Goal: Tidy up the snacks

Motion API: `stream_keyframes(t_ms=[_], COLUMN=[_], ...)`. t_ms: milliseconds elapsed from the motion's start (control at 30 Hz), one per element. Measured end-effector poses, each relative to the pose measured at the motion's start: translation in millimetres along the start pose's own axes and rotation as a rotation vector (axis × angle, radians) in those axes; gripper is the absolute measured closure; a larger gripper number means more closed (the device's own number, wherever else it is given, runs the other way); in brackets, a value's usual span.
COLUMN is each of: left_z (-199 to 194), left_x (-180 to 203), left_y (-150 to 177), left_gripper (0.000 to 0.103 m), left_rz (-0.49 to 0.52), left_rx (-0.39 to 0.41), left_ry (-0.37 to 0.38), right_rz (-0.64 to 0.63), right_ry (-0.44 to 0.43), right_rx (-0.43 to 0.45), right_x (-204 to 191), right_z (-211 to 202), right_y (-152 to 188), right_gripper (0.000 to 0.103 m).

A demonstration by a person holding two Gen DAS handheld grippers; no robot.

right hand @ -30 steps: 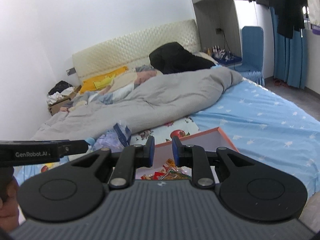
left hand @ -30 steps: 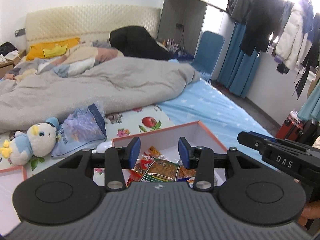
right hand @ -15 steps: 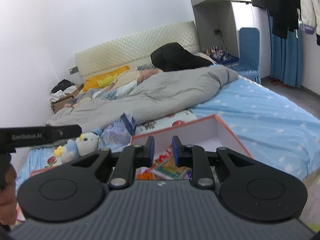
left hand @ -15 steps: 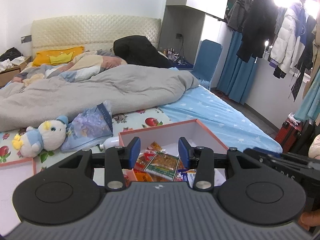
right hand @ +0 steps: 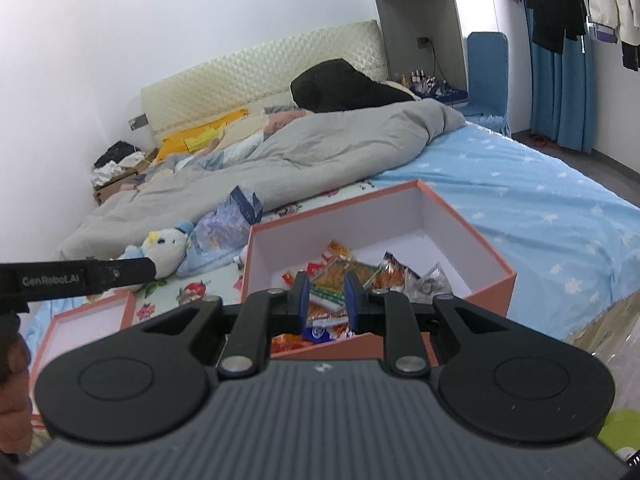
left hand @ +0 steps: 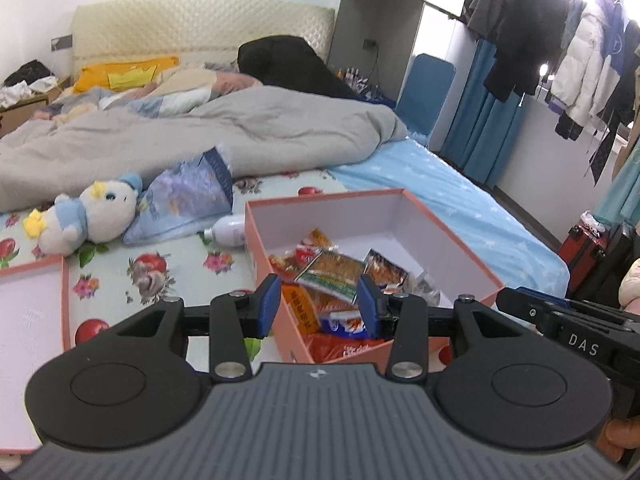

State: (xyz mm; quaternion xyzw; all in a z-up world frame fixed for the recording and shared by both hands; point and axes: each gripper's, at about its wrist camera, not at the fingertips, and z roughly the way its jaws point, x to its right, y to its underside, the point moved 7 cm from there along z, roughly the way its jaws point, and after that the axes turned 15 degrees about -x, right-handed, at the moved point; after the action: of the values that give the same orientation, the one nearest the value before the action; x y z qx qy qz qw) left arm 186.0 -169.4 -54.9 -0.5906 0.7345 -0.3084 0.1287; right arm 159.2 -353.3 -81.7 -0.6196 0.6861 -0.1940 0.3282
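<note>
A salmon-pink open box [left hand: 452, 248] [right hand: 472, 248] sits on the bed near its front edge. Several snack packets [left hand: 332, 276] [right hand: 348, 276] lie piled in its near-left part. My left gripper [left hand: 318, 306] is open and empty, held above the box's near-left corner. My right gripper [right hand: 327, 300] is open with a narrow gap and empty, held above the box's near edge. The box lid [left hand: 28, 312] [right hand: 84, 324] lies open side up to the left.
A plush duck [left hand: 88, 212] [right hand: 164, 248], a blue-white bag [left hand: 188, 196] [right hand: 224, 228] and a white bottle [left hand: 228, 232] lie left of the box. A grey duvet [left hand: 200, 132] covers the far bed. Clothes [left hand: 560, 40] hang at the right.
Both grippers have tilted down and moved nearer the box, so more of its inside and the snacks shows. The jaws have not visibly changed.
</note>
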Motion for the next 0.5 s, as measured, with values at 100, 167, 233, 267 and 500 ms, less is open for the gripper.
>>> stream_keyframes(t_ms=[100, 167, 233, 267, 500], left_z=[0, -1, -2, -3, -3], left_x=[-7, -11, -12, -12, -8], left_y=[1, -2, -5, -7, -10], left_gripper=[0.055, 0.055, 0.055, 0.055, 0.036], left_rz=[-0.004, -0.004, 0.0, 0.005, 0.024], left_rx=[0.005, 0.01, 0.015, 0.016, 0.006], left_ry=[-0.014, -0.013, -0.02, -0.022, -0.014], right_rz=[0.005, 0.004, 0.008, 0.011, 0.026], right_ry=[0.004, 0.01, 0.011, 0.012, 0.059], right_rx=[-0.011, -0.006, -0.003, -0.001, 0.012], right_x=[0, 1, 3, 4, 14], right_z=[4, 3, 1, 1, -1], right_y=[4, 4, 5, 4, 1], right_gripper=[0.081, 0.081, 0.081, 0.081, 0.077])
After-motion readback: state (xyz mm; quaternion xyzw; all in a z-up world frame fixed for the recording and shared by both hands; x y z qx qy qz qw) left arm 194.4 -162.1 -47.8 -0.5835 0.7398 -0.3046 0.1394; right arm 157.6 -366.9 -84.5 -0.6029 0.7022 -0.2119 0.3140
